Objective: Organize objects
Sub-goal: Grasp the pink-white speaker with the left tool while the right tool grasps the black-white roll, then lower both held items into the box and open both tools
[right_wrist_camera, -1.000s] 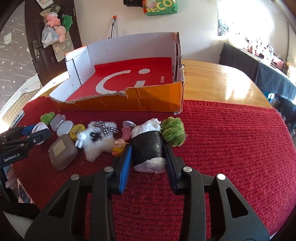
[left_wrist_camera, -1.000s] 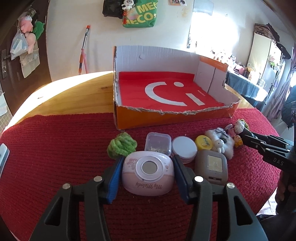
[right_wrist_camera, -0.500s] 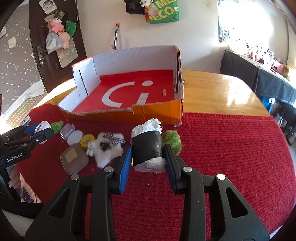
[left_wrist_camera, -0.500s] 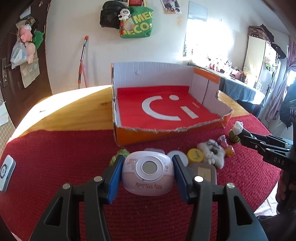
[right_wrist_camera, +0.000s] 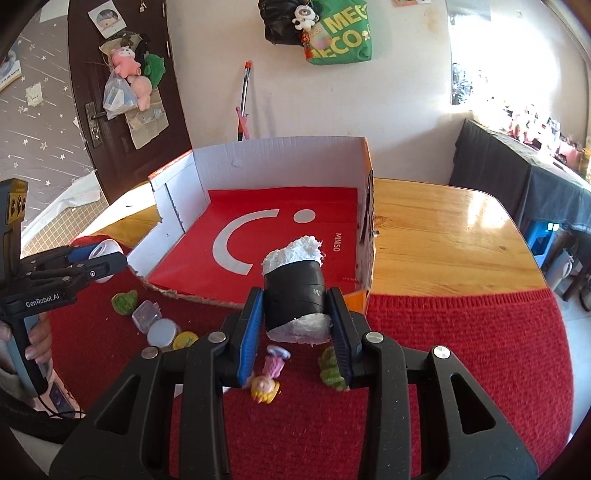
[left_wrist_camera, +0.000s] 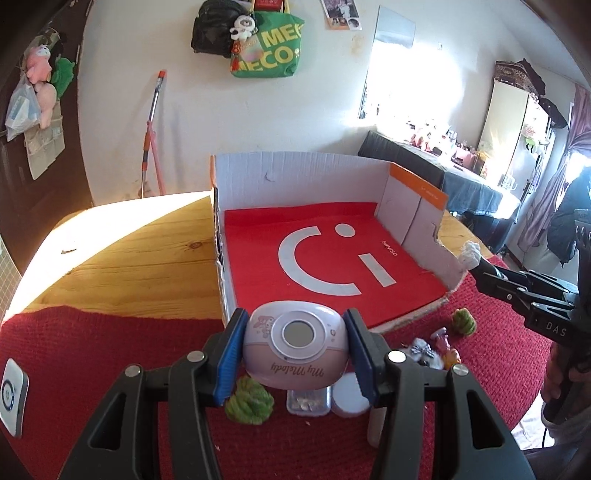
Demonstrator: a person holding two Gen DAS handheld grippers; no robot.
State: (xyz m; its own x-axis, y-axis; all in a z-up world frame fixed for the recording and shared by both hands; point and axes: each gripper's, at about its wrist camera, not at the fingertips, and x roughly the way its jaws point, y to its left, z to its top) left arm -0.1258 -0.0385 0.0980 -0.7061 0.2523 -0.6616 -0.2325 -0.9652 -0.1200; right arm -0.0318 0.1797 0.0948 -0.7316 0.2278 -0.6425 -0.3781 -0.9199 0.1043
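left gripper (left_wrist_camera: 295, 350) clamps pink My Melody case (left_wrist_camera: 295, 350) | right gripper (right_wrist_camera: 295, 317) clamps black-wrapped white roll (right_wrist_camera: 295, 295) | risk: loads clipping cardboard box (left_wrist_camera: 218, 229) torn front wall

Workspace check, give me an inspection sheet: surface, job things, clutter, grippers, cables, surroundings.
Surface: wooden table, red knitted mat over its near part.
Job's things: cardboard box with red liner, nothing seen inside; pink My Melody case; black-wrapped white roll.
Clutter: on the mat, green pompoms, clear small box, white round tin, doll figure.
Grippers: left gripper clamps the case; right gripper clamps the roll; both off the mat.
Cables: nothing seen.
Surroundings: green tote bag on wall, mop, dark door.
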